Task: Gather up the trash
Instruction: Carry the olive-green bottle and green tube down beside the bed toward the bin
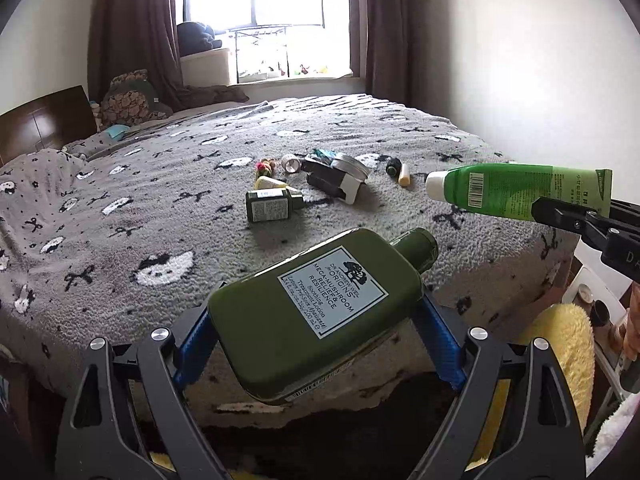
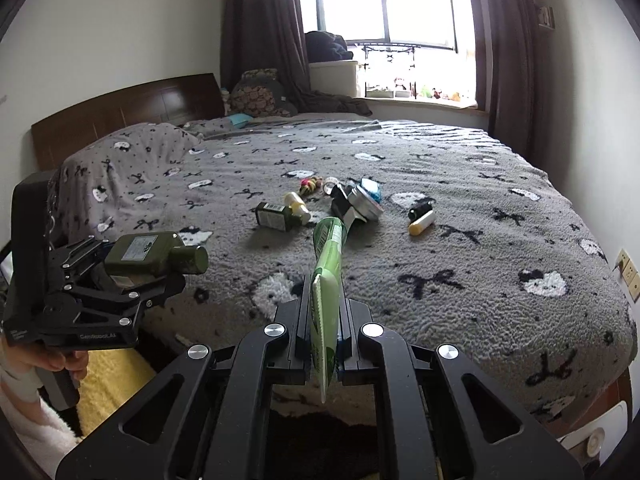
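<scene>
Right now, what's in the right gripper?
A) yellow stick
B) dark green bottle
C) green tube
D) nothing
C: the right gripper is shut on the flat crimped end of the green tube; the dark green bottle sits in the left gripper.

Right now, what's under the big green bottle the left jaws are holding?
Under the big green bottle, held off the bed, you see the grey blanket's edge and dark floor. The bottle covers some blanket directly behind it, so anything there is hidden.
</scene>
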### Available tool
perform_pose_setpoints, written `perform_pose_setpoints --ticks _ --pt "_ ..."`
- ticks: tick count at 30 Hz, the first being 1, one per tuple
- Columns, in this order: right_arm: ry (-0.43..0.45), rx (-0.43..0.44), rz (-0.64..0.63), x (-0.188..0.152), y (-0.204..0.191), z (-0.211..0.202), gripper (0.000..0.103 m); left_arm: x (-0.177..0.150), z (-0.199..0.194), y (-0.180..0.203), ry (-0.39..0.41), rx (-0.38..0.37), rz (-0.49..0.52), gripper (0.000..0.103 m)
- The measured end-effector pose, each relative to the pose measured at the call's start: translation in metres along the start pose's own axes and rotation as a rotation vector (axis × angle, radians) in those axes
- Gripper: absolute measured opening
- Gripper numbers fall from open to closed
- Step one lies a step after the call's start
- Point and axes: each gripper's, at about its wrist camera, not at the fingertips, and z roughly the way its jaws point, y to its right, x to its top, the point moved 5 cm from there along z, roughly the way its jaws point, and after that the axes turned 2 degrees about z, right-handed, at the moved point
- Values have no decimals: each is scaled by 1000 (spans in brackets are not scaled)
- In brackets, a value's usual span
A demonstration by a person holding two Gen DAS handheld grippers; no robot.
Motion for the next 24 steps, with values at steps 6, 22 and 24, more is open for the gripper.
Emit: perform_pose_setpoints --ticks 6,22,24 --pt "-112 20 22 -38 2 13 10 -40 17 9 -90 -41 -11 84" --pt "-260 55 -1 -91 -14 30 10 -132 60 20 -317 -93 -42 84" --pt "-277 74 -15 -92 -19 28 9 -138 61 23 -329 -98 -43 84"
